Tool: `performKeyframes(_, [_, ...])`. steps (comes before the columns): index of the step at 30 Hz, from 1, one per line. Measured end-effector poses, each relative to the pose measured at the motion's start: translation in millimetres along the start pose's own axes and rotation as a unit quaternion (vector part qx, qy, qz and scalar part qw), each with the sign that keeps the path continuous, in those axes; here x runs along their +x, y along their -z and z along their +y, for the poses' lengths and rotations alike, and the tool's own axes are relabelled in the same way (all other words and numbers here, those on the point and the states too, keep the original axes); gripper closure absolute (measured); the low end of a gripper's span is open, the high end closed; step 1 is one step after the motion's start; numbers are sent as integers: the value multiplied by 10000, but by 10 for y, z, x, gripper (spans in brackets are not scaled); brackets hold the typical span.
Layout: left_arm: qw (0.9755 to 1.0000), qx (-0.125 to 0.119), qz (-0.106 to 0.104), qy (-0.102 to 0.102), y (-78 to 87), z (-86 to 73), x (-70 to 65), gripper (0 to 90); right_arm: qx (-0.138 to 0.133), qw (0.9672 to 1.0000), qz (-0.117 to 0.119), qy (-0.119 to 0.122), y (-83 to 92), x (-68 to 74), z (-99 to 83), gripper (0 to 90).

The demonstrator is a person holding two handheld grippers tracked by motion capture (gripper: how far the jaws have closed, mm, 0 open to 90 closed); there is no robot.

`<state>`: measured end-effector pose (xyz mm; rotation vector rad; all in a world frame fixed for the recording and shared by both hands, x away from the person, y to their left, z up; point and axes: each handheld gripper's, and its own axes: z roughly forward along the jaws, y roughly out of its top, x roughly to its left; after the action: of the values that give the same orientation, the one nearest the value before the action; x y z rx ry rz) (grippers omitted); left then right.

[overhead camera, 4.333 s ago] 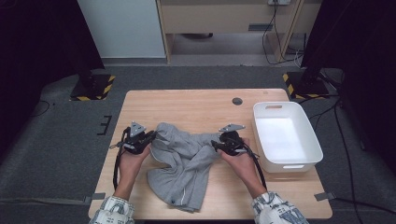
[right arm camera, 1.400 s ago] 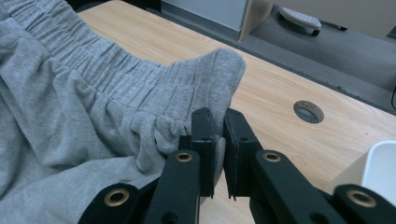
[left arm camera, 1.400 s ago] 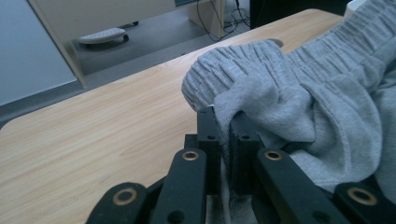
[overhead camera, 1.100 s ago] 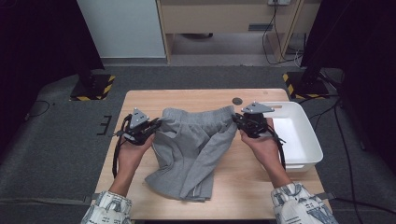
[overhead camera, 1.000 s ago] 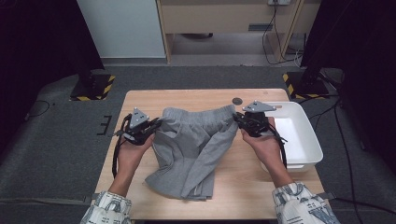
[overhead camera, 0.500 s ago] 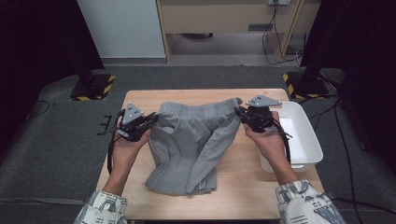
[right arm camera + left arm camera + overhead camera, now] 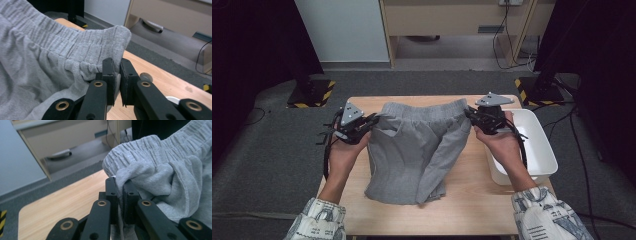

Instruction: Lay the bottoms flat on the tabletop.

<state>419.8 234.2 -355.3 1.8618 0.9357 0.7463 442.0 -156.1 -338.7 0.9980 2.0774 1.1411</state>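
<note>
The left hand-held gripper (image 7: 371,120) is clamped on one end of the elastic waistband of a pair of grey sweat shorts (image 7: 412,150), and the right hand-held gripper (image 7: 469,114) pinches the opposite end. In the left gripper view the jaws stand nearly together with a fold of grey knit (image 7: 140,182) squeezed between them; in the right gripper view the cloth (image 7: 75,50) is likewise nipped at the gathered band.

The shorts hang between the two tools with the waistband stretched level above the far part of the counter (image 7: 472,210), while the leg ends rest bunched on the wood nearer the person. A white bin (image 7: 544,155) sits on the counter just beside the right hand (image 7: 499,145).

The step in hand looks like spreading the garment out flat. To do it well, both grips should stay firm and level, pulling the band taut enough to shake the twisted legs free without letting the thin pinch slip.

The high view gives the whole garment and shows one leg folded across the other. The gripper views give what it cannot: how shallow each bite on the band is. The right gripper view also catches a small dark round object (image 7: 145,77) on the counter beyond the jaws.
</note>
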Motion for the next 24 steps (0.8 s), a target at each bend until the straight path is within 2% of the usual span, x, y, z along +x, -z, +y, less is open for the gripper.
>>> performKeyframes(2, [9999,71,-67,129,-84,-32,57,853,53,10000,15,19,-98,-2,-28,837])
performKeyframes(5, [9997,219,17,54,-196,-57,118,853,188,9998,14,-29,-268,-48,-68,837])
performKeyframes(8, [9993,337,126,-88,-290,-64,163,853,218,9997,35,-125,-413,-98,-83,836])
performKeyframes(9, [9988,395,167,-239,-325,-61,182,853,233,9996,40,-156,-455,-109,-86,836])
performKeyframes(10, [9985,449,174,-263,-351,-66,193,853,286,9994,31,-167,-495,-118,-89,836])
performKeyframes(13, [9982,509,178,-256,-414,-84,219,853,374,9991,17,-206,-605,-127,-94,835])
performKeyframes(18, [9973,706,151,-109,-517,-124,263,853,510,9986,-9,-164,-759,-132,-106,835])
performKeyframes(24, [9970,738,249,-14,-621,-112,344,853,613,9975,16,-358,-899,-166,-119,836])
